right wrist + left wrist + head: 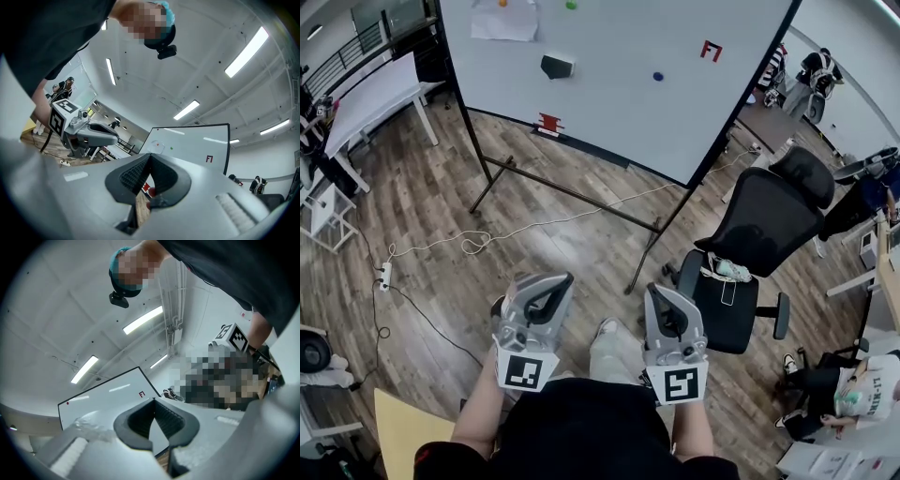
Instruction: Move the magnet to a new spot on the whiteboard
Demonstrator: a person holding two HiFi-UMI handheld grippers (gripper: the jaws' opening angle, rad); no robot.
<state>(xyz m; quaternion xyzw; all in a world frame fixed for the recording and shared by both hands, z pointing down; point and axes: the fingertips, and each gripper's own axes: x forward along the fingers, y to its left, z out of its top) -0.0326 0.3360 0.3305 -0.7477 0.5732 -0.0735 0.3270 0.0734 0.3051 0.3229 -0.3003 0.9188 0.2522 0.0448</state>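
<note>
Partly out of frame: whiteboard (619,103) top, green magnet (571,5).

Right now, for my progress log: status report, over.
Left gripper and right gripper shut, empty, short of the whiteboard. Blue magnet on board, untouched. Cable across floor ahead, office chair at right.

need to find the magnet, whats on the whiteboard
On the whiteboard: blue magnet, green magnet, orange magnet, black eraser, red F-shaped piece, sheet of paper, and a red piece at its lower edge. Anything under the paper is hidden.
</note>
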